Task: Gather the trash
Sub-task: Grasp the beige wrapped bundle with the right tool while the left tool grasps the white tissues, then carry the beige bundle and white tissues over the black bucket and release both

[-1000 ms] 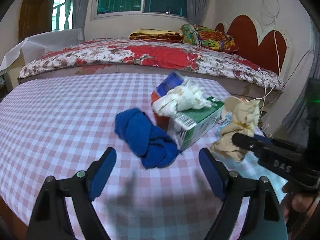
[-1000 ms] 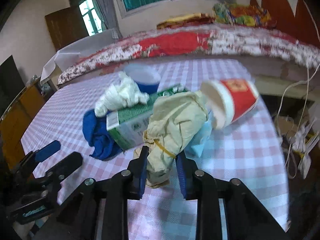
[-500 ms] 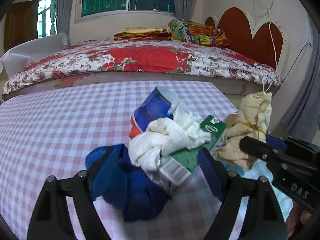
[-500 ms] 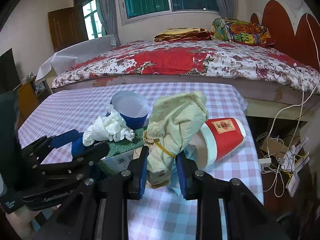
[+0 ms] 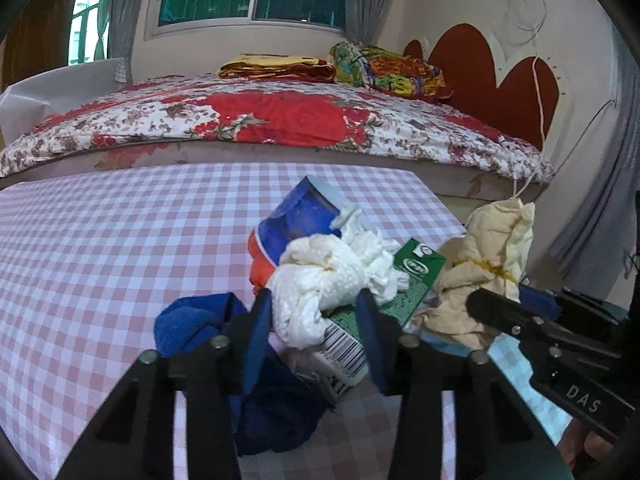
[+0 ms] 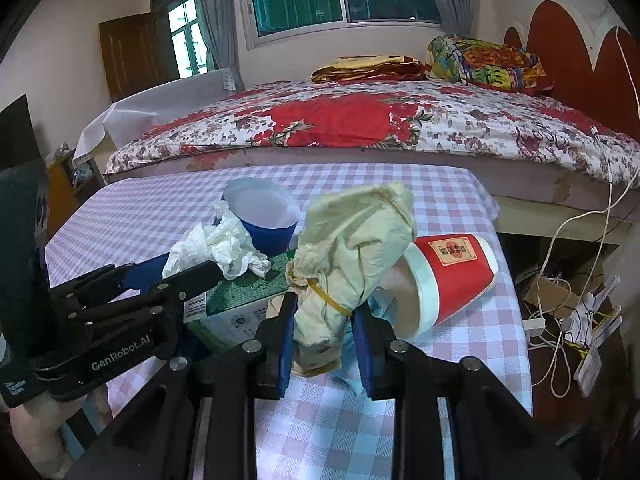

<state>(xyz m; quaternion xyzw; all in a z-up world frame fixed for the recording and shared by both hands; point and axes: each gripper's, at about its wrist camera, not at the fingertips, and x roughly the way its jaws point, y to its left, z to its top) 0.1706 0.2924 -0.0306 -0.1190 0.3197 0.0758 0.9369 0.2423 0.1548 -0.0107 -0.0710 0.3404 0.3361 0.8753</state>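
Since a second ago the left gripper (image 5: pixel 316 328) has slid in from open tablecloth to the pile, and its jaws, wide then, are closing with the white tissue wad (image 5: pixel 328 280) between them, the pads at its lower end. That wad rests on top of the green carton (image 6: pixel 240 300) — the landmark here. Left of the carton lies a blue cloth (image 5: pixel 192 320), behind it a blue cup (image 6: pixel 264 220), to its right a red cup (image 6: pixel 452 276) on its side. The right gripper (image 6: pixel 322 336) is clamped on a yellowish rag (image 6: pixel 352 252), raised just right of the carton, likely to free a bit of light-blue paper (image 6: pixel 352 380) under it. Whether the left pads also catch the carton's edge is hard to tell. No bin shows anywhere — the checked table (image 5: pixel 120 240) fills both views.
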